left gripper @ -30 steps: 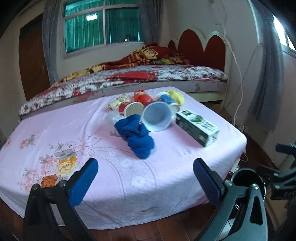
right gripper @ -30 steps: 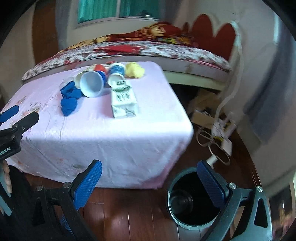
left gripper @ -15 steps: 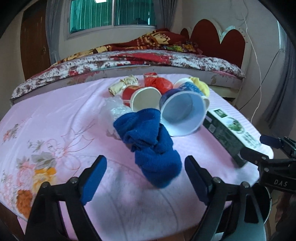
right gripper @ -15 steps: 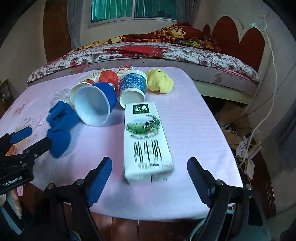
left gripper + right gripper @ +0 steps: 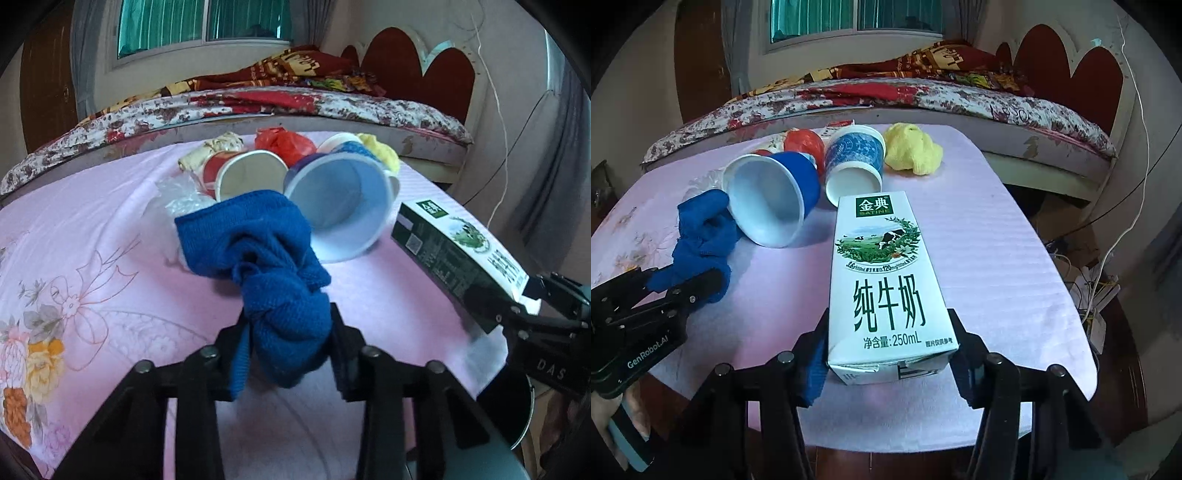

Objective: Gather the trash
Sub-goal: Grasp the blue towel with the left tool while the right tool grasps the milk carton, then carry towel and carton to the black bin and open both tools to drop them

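Pink tablecloth (image 5: 997, 229); "250mL" milk carton (image 5: 886, 280)

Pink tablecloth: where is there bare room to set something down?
Free: the pink tablecloth right of the milk carton out to the table edge, and the flowered stretch left of the blue cloth. Crowded: the far middle, where the paper cups, red bag and yellow cloth bunch together.
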{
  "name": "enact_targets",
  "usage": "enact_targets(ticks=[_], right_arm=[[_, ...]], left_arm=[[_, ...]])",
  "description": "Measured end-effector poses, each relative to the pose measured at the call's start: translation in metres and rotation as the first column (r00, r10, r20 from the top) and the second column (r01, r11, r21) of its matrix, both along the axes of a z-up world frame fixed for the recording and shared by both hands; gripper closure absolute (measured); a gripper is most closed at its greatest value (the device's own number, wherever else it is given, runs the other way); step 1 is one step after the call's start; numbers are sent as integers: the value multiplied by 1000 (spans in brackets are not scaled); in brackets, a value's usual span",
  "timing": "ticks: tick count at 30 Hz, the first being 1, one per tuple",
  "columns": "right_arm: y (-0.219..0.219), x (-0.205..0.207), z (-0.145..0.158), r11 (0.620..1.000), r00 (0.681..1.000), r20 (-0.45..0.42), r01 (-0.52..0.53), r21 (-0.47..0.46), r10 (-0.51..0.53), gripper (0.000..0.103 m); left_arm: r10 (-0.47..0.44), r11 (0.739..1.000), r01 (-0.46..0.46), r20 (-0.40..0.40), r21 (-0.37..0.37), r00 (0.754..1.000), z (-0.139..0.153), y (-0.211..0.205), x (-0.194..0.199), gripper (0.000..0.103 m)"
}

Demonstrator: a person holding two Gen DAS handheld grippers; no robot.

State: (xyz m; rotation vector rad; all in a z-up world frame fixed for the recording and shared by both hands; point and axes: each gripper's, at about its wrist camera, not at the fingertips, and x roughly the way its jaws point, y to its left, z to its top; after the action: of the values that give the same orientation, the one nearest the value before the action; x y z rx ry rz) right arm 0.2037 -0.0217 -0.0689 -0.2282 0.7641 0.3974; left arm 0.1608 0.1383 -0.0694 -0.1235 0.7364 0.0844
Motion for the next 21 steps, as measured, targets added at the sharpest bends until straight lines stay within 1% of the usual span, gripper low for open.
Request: enact_targets(ticks=[7, 11, 16, 21], right_arm=[[-15, -21, 17, 1000, 999, 46, -9, 13, 8, 46], [-28, -37, 28, 1000, 997, 80, 2, 13, -3, 46], [-55, -55, 43, 999, 993, 115, 34, 18, -36, 46], [-91, -74, 55, 995, 986, 141, 91, 27, -94, 46]], left_arm=[[-22, 1000, 22, 36, 6, 999, 15, -2, -23, 69], [-48, 999, 47, 61, 25, 997, 25, -10, -34, 70], [-102, 994, 98, 104, 41, 989, 43, -29, -45, 70], [-162, 986, 157, 136, 46, 977, 54, -50, -55, 70]])
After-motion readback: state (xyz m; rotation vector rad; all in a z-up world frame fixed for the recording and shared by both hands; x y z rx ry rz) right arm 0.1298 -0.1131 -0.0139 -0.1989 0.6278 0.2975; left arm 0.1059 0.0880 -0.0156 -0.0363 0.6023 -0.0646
